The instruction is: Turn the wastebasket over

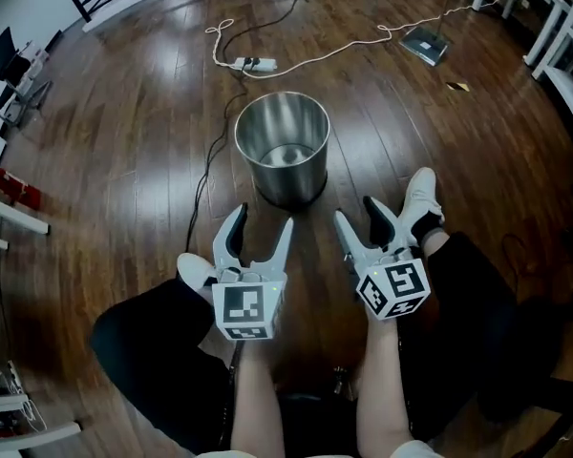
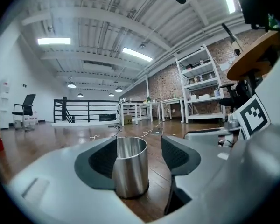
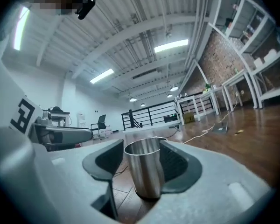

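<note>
The person is sitting low with both arms held out, and the wastebasket (image 1: 282, 146) is standing upright on the wooden floor (image 1: 124, 160) just ahead of their feet. Its open mouth is facing up, and it looks empty and shiny inside. A dark cable (image 1: 202, 184) is trailing past its base.

The left tongs (image 1: 264, 219) are gaping wide with nothing in them. The right tongs (image 1: 355, 213) are also parted, a little less so, and empty. Each pair is pointing roughly level at the basket, which is showing in line between the jaws in both gripper views. Neither pair is touching it; both are hanging back over the person's knees.

To my eye no grip is in hand right now, and the basket is resting free. If the flip is yet to be made, the next move is asking for both tongs to reach forward, pinch the thin rim or wall on opposite sides, then lift and roll it together so the mouth ends on the floor. Polished steel is likely to slip, so the hold needs to be firm.
</note>
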{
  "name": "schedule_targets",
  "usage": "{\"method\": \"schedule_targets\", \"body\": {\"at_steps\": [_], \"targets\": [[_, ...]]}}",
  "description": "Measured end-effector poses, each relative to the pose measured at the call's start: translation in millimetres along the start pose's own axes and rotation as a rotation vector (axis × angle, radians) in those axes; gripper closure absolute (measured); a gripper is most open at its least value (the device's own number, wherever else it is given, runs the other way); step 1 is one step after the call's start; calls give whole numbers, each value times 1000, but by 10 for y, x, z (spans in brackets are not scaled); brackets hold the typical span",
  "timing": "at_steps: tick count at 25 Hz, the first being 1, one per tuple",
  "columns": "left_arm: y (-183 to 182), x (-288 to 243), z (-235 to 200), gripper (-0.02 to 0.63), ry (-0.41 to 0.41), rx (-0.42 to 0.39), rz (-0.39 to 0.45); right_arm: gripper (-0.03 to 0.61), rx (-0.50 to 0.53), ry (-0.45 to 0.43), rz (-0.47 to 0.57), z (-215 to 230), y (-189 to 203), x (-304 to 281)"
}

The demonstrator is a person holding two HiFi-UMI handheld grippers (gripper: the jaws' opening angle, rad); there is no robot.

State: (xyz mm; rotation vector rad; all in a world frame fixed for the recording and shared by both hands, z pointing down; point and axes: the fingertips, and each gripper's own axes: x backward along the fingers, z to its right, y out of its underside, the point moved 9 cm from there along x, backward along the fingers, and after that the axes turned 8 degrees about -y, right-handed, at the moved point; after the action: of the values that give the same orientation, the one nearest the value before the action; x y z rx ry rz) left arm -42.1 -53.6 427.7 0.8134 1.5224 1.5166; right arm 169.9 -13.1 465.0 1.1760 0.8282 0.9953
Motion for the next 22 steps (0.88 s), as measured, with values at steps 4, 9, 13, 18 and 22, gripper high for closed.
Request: {"method": "schedule_targets", "body": {"at_steps": [4, 9, 13, 18, 22], "targets": [[-106, 876, -28, 270, 47, 45, 46, 279, 101, 29, 49, -656, -264, 727], [-158, 2001, -49, 265, 95, 51, 101, 225, 105, 84, 84, -1606, -187, 1595], [-204, 2882, -177, 265, 110, 63, 138, 204, 190, 97, 44, -2407, -128, 1978], [-237, 3711, -294, 264, 127, 63, 166, 204, 247, 155, 42, -3138, -227, 2488], [-269, 4048, -322, 264, 136, 46, 210, 204, 303, 158, 27, -3462, -228, 2687]]}}
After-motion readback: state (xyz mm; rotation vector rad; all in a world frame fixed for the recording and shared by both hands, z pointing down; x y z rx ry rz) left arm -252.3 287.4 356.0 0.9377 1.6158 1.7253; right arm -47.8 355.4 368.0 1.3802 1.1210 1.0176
